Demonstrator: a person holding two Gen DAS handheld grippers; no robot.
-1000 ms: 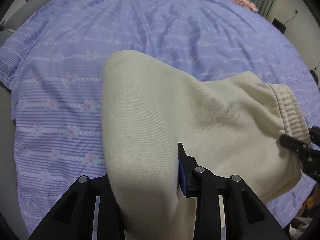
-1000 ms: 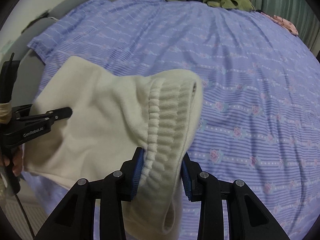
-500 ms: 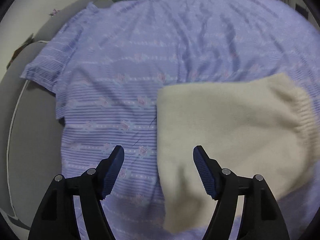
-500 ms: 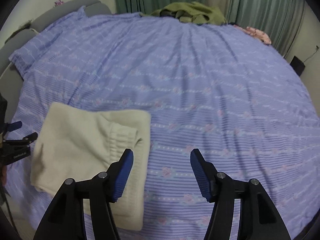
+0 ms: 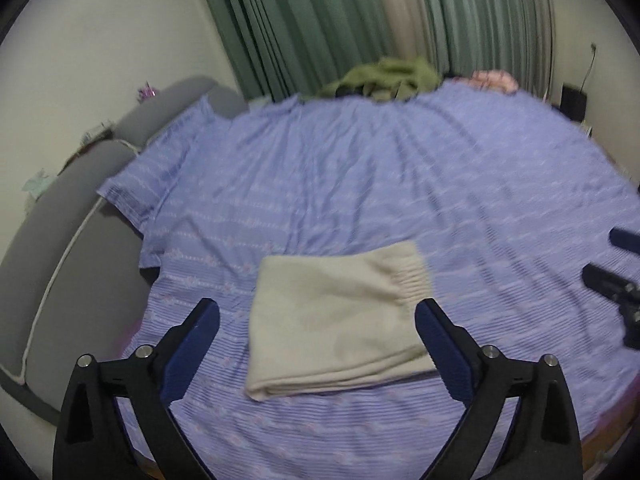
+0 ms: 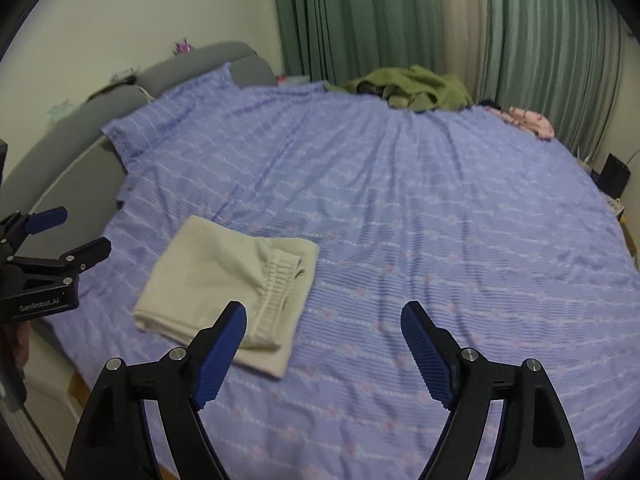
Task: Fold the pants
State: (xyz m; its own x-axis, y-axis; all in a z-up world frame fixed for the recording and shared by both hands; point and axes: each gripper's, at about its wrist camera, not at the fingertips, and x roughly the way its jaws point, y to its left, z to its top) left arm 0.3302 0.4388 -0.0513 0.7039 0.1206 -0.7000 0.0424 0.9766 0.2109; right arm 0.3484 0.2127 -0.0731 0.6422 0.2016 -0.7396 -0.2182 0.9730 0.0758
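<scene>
A: What did the left wrist view show?

B: The left gripper (image 5: 316,312) hung above the bed (image 5: 400,184) with its jaws wide apart and nothing between them. The cream pants (image 5: 336,320) lay folded into a flat packet on the purple striped sheet, near the bed's front edge, the ribbed waistband on the packet's right side. The picture was somewhat blurred. At the far right edge, part of the right gripper (image 5: 612,264) showed, its jaws apart too.

A: And the right wrist view?

B: The right gripper (image 6: 322,320) also stood clear above the sheet, jaws spread and gripping nothing. The pants (image 6: 224,280) lay left of its line of sight, folded, with the waistband tucked along the right half of the packet. The left gripper (image 6: 80,232) appeared at the left edge, beside the pants but apart from them, jaws parted.

A: Anything else there?

B: An olive green garment (image 6: 412,86) lay crumpled at the bed's far edge before green curtains (image 6: 360,16), and a pink cloth (image 6: 528,120) lay to its right.
</scene>
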